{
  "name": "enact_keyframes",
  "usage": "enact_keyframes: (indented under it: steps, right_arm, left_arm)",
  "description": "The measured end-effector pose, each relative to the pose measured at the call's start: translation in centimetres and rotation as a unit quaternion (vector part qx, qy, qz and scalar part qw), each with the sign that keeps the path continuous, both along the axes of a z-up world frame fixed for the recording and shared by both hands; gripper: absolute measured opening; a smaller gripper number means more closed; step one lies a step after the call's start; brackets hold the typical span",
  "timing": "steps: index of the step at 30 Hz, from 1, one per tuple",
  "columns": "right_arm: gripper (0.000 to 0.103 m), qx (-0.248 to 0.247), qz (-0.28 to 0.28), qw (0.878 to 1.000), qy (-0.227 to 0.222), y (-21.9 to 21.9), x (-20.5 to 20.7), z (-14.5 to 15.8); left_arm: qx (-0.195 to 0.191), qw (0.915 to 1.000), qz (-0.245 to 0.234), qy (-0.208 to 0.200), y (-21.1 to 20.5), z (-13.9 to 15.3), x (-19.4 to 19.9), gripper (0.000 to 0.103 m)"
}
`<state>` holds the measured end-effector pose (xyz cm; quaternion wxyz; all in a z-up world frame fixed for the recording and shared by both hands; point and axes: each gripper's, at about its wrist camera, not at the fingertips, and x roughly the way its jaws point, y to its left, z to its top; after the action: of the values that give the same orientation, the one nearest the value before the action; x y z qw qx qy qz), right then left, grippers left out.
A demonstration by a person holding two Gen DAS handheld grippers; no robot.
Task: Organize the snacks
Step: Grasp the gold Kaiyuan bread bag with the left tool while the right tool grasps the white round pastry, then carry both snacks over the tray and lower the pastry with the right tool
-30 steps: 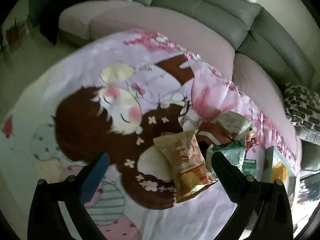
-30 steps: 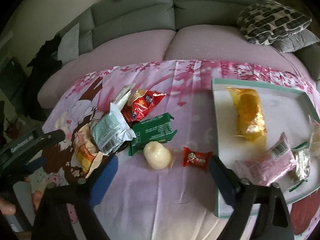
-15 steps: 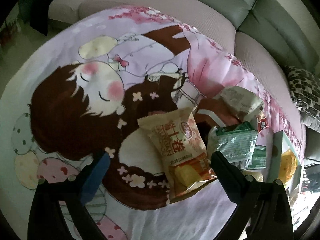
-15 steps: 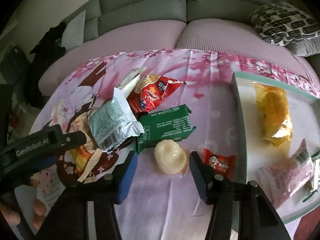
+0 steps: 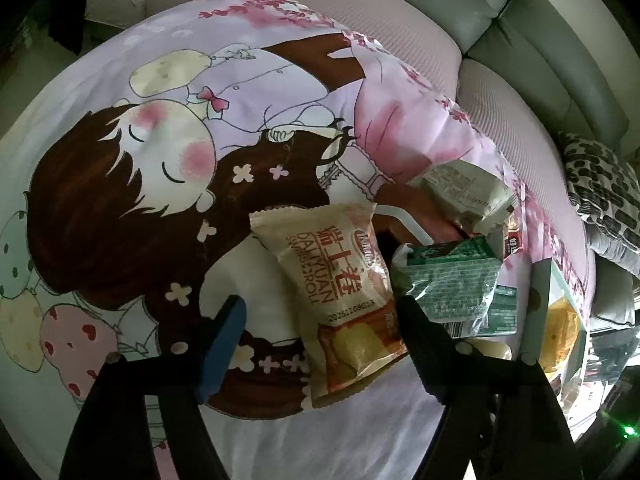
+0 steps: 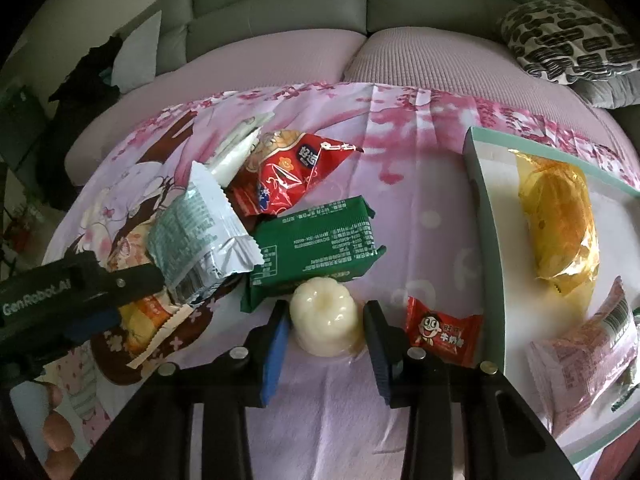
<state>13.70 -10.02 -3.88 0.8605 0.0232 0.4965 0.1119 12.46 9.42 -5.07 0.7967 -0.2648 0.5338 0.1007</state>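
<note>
On the cartoon-print cloth [image 6: 420, 216] in front of the sofa [image 6: 280, 8], I see a pale, glossy, fluted jelly cup [image 6: 325, 322] lying between the fingers of my right hand-held gripper [image 6: 325, 344]. The jaws stand apart on either side of it, close to its sides; I cannot tell if they touch it. Just behind the cup lies a green pack [image 6: 316, 244], with a silver pouch [image 6: 200, 236] overlapping its left end and a red bag [image 6: 280, 176] behind that. A small red candy [image 6: 440, 332] sits just right of the cup, near the rim of a white tray [image 6: 484, 232] that holds a yellow bun [image 6: 560, 224] and a pink wrapper [image 6: 584, 352].

My left hand-held gripper [image 5: 320, 324] hangs open over a beige Swiss-roll bag [image 5: 332, 280], whose lower end with the orange picture lies between the fingers. The bag lies flat on the cloth, its crimped top edge pointing away from me. The silver pouch [image 5: 448, 280] rests against its right side.
</note>
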Motion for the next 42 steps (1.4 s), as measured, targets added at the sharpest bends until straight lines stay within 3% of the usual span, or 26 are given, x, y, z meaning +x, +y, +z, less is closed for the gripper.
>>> enact_keyframes:
  steps: [4,6,8,12,14,25,42]
  right_arm:
    - [0.040,0.007,-0.003,1.000,0.004,-0.2,0.0,0.2]
    - [0.040,0.009,-0.005,1.000,0.004,-0.4,0.0,0.4]
    - [0.040,0.010,-0.006,1.000,0.005,-0.4,0.0,0.4]
    - [0.040,0.010,-0.008,1.000,0.006,-0.5,-0.1,0.5]
    - [0.040,0.010,-0.008,1.000,0.006,-0.6,-0.1,0.5]
    - [0.040,0.025,-0.013,1.000,-0.007,-1.1,-0.5,1.9]
    - [0.040,0.052,-0.036,0.997,-0.041,-3.5,-1.8,5.1]
  left_arm:
    - [0.007,1.0000,-0.003,0.000,-0.2,0.1,0.4,0.077]
    - [-0.003,1.0000,-0.005,-0.005,-0.2,0.2,0.3,0.069]
    - [-0.018,0.9997,-0.009,-0.012,-0.4,0.3,0.3,0.052]
    - [-0.018,0.9996,-0.013,-0.017,-0.8,0.6,0.4,0.047]
    - [-0.016,0.9997,-0.006,-0.016,-0.7,0.7,0.4,0.036]
    - [-0.029,0.9989,0.007,-0.036,0.0,1.2,-0.6,0.034]
    - [0.001,0.9957,0.007,-0.093,-1.0,5.8,-2.3,0.034]
